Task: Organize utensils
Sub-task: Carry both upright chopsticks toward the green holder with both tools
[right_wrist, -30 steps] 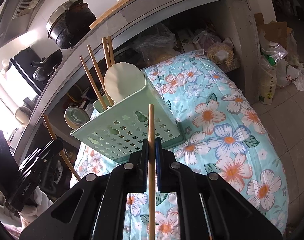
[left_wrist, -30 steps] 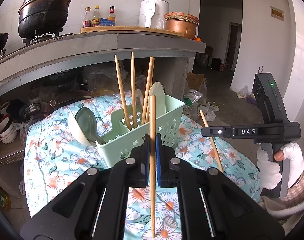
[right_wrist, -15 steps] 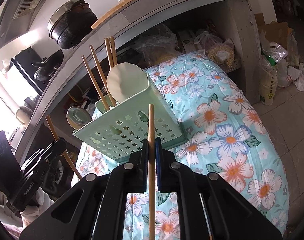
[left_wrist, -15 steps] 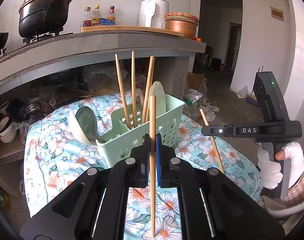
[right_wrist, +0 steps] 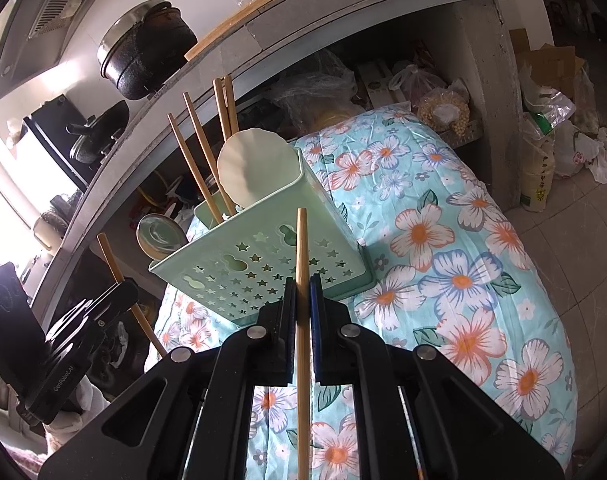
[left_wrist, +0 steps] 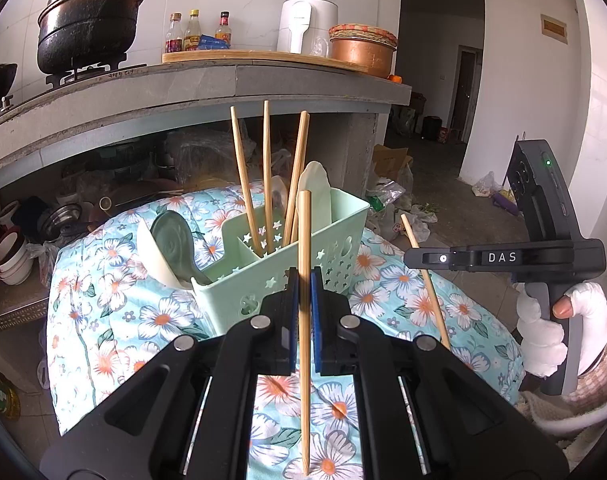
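Note:
A mint green utensil basket point(left_wrist: 303, 256) point(right_wrist: 271, 256) stands on a floral cloth. It holds three wooden chopsticks point(left_wrist: 266, 176) point(right_wrist: 199, 164), a pale spoon point(left_wrist: 315, 184) point(right_wrist: 251, 172) and a metal ladle point(left_wrist: 171, 240) point(right_wrist: 157, 236). My left gripper point(left_wrist: 303, 280) is shut on an upright chopstick point(left_wrist: 304, 240) just in front of the basket. My right gripper point(right_wrist: 302, 288) is shut on another chopstick point(right_wrist: 302, 248) beside the basket's perforated wall; it also shows in the left wrist view point(left_wrist: 413, 258).
The floral cloth point(right_wrist: 443, 256) covers a low table under a concrete counter point(left_wrist: 223, 80). A black pot point(left_wrist: 87, 20), bottles point(left_wrist: 191, 32) and a copper pot point(left_wrist: 363, 52) sit on the counter. Bowls and bags lie under it and on the floor.
My right gripper has edged slightly closer to the basket with its chopstick. The left gripper has hardly moved.

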Motion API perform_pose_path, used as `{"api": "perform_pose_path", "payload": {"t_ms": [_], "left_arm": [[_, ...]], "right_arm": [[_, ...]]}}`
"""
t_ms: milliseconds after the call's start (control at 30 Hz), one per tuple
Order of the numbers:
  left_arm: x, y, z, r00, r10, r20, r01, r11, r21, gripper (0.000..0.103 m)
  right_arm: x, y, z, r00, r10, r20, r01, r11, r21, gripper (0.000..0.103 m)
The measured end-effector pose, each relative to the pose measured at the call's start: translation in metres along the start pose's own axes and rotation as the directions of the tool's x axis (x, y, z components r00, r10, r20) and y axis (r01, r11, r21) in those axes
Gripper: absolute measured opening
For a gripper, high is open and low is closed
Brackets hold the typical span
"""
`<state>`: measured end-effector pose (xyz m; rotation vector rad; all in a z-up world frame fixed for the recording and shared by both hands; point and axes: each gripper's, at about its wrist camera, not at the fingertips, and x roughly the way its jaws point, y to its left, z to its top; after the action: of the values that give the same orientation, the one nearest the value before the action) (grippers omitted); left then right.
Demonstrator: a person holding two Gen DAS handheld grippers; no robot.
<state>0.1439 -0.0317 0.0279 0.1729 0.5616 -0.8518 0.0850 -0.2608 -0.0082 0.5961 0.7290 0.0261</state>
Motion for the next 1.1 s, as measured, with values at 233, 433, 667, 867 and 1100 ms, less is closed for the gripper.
{"api": "perform_pose_path", "payload": {"t_ms": [233, 433, 667, 867, 1100], "left_arm": [[-0.0001, -0.0003, 0.0002, 1.000, 0.000, -0.001, 0.000, 1.000, 0.000, 0.005], [0.0000, -0.0003, 0.0003, 1.000, 0.000, -0.001, 0.000, 1.000, 0.000, 0.005], [-0.0003, -0.0008, 0.0003, 1.000, -0.001, -0.001, 0.001, 1.000, 0.000, 0.005], [-0.0001, -0.0023, -0.0011, 1.000, -0.001, 0.002, 0.001, 1.000, 0.001, 0.005], [-0.0008, -0.0040, -0.0020, 1.000, -0.001, 0.005, 0.001, 1.000, 0.004, 0.005]], "right_arm": [[0.0003, -0.0008, 0.0002, 1.000, 0.006, -0.001, -0.006, 1.000, 0.002, 0.007], [0.0005, -0.0006, 0.0003, 1.000, 0.006, -0.001, -0.006, 1.000, 0.002, 0.007], [0.0004, 0.0003, 0.0008, 1.000, 0.013, 0.000, -0.013, 1.000, 0.004, 0.007], [-0.0027, 0.0024, 0.0019, 1.000, 0.023, 0.008, -0.023, 1.000, 0.001, 0.007], [-0.0061, 0.0030, 0.0027, 0.999, 0.032, 0.014, -0.032, 0.999, 0.000, 0.007]]}}
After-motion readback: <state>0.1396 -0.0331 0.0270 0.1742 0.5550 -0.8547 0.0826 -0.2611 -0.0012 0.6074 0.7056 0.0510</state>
